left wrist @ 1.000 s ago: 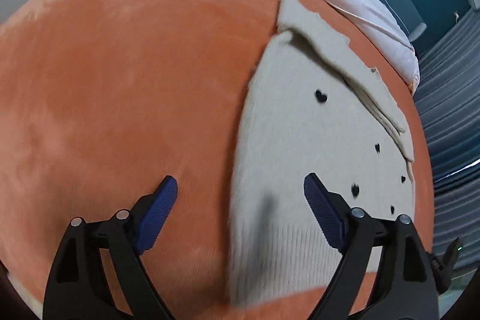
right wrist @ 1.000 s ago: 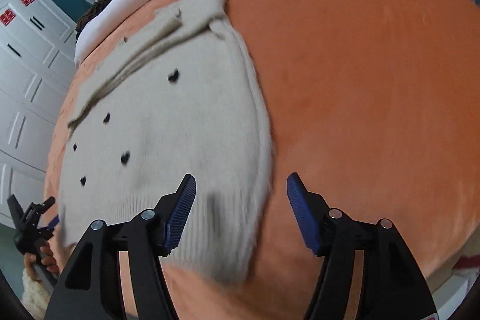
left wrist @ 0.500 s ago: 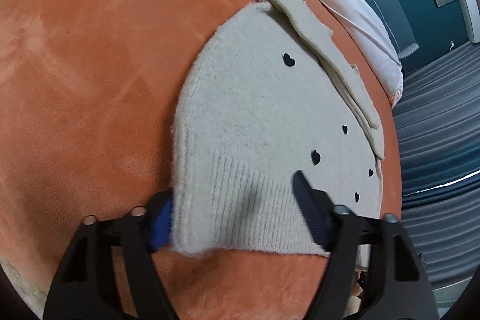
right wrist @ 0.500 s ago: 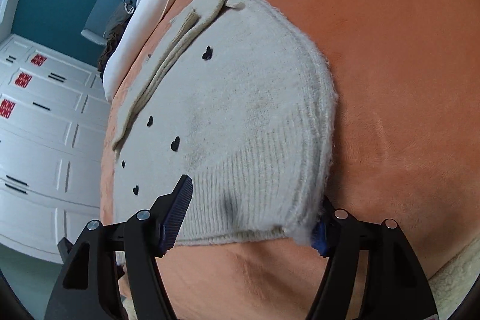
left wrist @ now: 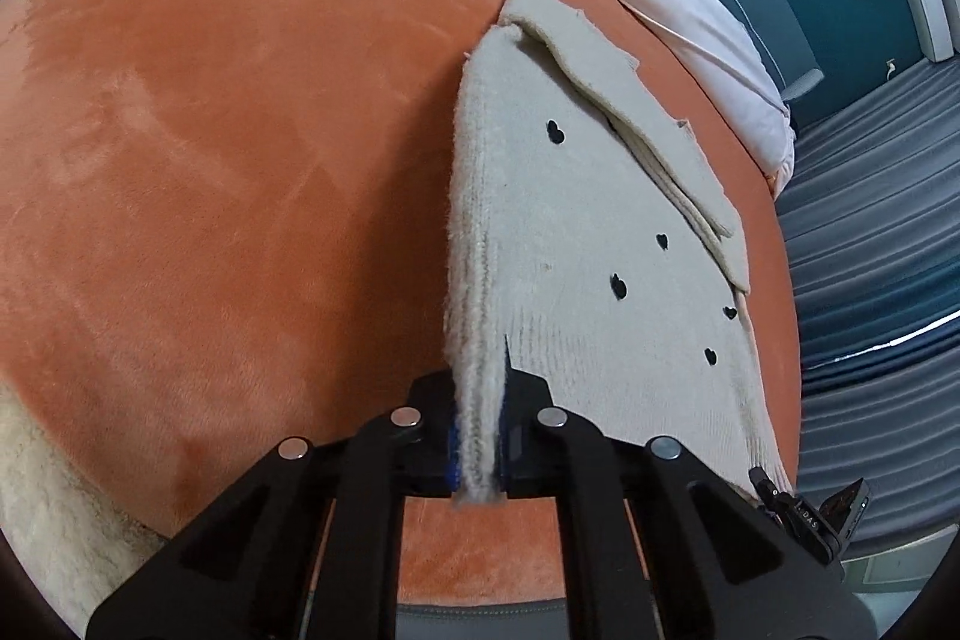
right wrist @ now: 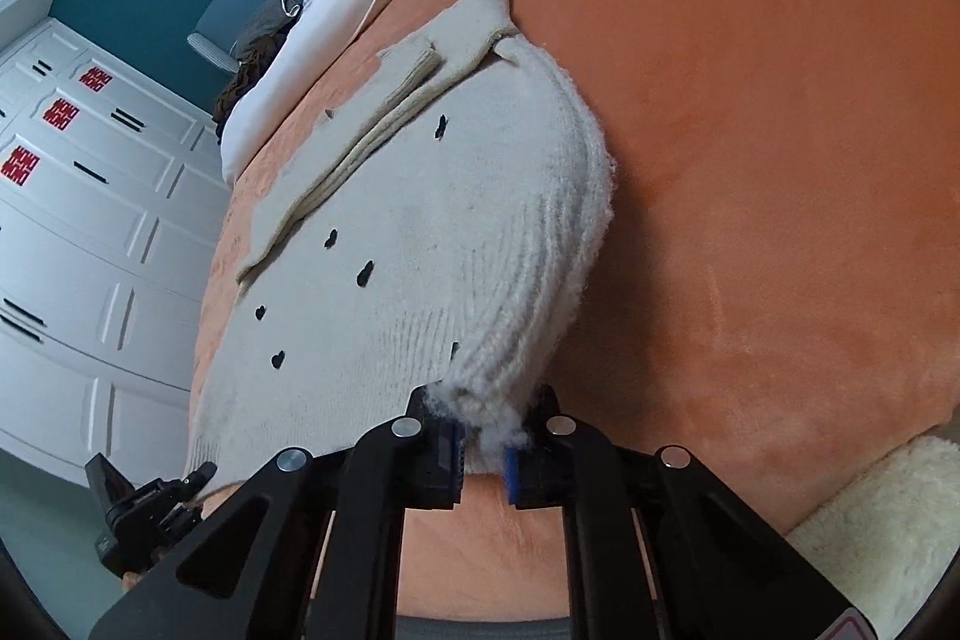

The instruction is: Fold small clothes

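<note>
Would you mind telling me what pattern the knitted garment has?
The cream knitted garment is scattered with small black hearts, clearest in the left wrist view.

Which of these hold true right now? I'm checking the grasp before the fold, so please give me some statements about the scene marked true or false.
1. The left tongs are shut on the cream sweater. True.
2. The right tongs hang open above the sweater. False: they are shut on its ribbed hem at a corner.
3. The sweater lies on an orange plush blanket. True.
4. The sweater carries small red stars. False: its marks are small dark hearts.
5. A folded sleeve lies across the sweater's far part. True.
</note>
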A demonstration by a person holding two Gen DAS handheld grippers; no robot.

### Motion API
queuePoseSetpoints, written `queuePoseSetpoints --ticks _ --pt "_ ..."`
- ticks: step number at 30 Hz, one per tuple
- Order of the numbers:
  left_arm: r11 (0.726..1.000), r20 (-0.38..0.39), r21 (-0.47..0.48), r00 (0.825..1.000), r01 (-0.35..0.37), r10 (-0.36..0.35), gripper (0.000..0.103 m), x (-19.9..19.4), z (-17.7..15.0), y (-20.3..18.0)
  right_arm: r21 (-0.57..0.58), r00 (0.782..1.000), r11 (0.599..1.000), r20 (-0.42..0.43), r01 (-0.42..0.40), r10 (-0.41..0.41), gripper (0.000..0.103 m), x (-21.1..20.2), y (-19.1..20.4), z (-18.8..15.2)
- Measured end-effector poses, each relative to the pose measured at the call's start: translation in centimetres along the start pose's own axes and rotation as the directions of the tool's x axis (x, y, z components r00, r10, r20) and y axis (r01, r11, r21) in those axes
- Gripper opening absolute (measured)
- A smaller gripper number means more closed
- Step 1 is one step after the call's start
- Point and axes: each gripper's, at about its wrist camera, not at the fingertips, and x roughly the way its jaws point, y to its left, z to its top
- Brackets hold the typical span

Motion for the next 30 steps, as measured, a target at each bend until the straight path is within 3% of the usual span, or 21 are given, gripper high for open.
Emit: queuePoseSetpoints --ticks 4,9,14,18,21,25,30 --pt "0.998 -0.025 0.054 0.999 -0.019 0.02 0.006 -1.3 -1.9 0.0 -0.033 0.999 0.999 -0.029 0.017 -0.018 0.008 -1.6 -0.9 -1.1" --pt "0.989 -0.08 0.128 0.994 -0.067 0.078 0.006 -3.5 -5.7 1.4 -0.154 0.986 0.987 -0.147 0.056 -0.079 0.008 -3.5 -1.5 -4.3" --pt "0.971 -0.184 0.218 0.973 -0.096 0.138 0.006 -7.3 -11.2 3.3 -0.327 0.935 0.942 -0.308 0.071 -0.177 0.008 -6.9 -1.8 -9.3" --pt "0.978 -0.241 0.185 0.96 -0.096 0.14 0.006 -11.8 -13.9 4.8 -0.34 0.887 0.94 -0.427 0.019 -0.173 0.005 -11.2 -2.6 -12.9" --pt "0.978 -0.245 0.183 0.959 -0.1 0.144 0.006 -14.6 -14.8 4.3 -0.341 0.865 0.94 -0.473 -0.004 -0.168 0.005 -14.6 -2.7 -14.4" --pt "0.986 -0.256 0.131 0.958 -0.098 0.13 0.006 -14.5 -13.6 3.5 -0.327 0.881 0.945 -0.452 -0.021 -0.137 0.005 -16.4 -2.3 -13.5" --pt "0.988 -0.138 0.138 0.986 -0.068 0.087 0.007 -11.5 -8.3 1.5 -0.346 0.946 0.935 -0.321 -0.08 -0.038 0.005 -14.1 0.0 -9.6"
